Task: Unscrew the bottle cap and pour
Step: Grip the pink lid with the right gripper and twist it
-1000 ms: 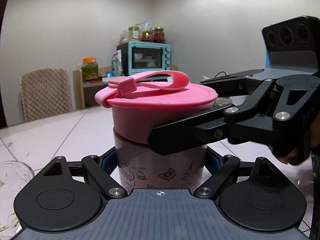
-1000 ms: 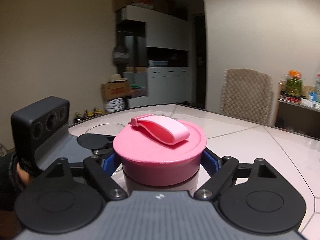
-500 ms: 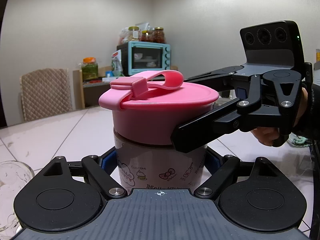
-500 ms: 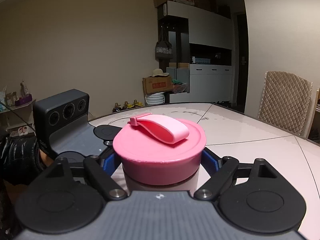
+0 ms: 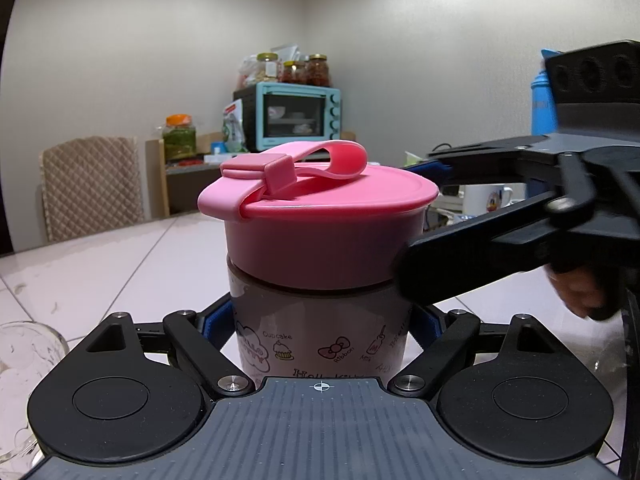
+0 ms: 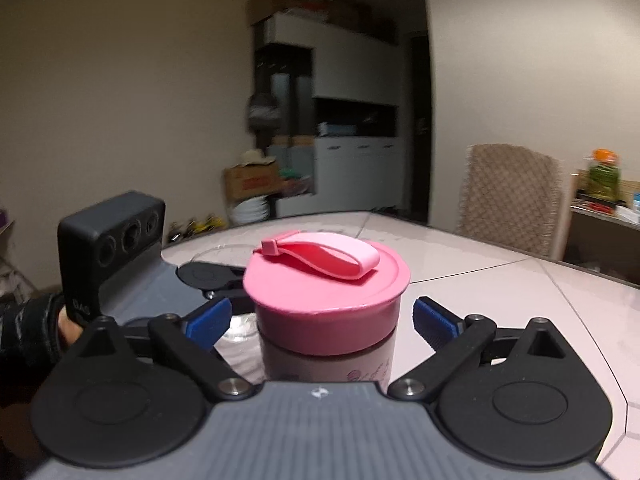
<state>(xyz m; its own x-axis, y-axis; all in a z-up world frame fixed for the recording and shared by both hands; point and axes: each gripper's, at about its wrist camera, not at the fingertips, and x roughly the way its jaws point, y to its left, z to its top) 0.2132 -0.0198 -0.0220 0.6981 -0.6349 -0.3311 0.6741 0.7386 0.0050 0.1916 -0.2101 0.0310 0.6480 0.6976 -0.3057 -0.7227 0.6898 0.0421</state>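
Note:
A bottle [image 5: 316, 316] with cartoon prints on its greyish body stands on the white table [image 5: 120, 264], and my left gripper [image 5: 320, 322] is shut on that body just below the pink cap [image 5: 324, 236]. The cap carries a pink loop strap [image 5: 320, 160] and sits on the bottle. My right gripper [image 6: 322, 320] has its jaws opening. Its blue pads [image 6: 434, 318] stand on either side of the cap [image 6: 326, 292] with a gap on each side. In the left wrist view the right gripper's near finger [image 5: 460, 264] lies beside the cap's right edge.
A clear glass vessel [image 5: 24, 356] stands at the table's left, partly behind the bottle in the right wrist view. A padded chair [image 6: 512, 200] is at the far table edge. A teal toaster oven [image 5: 292, 120], jars, a white mug [image 5: 484, 196] and a blue bottle [image 5: 542, 104] are beyond.
The right gripper was shut on the cap and has let go of it, its pads now spread apart. The cap's strap has turned slightly. The left gripper and the bottle have stayed still.

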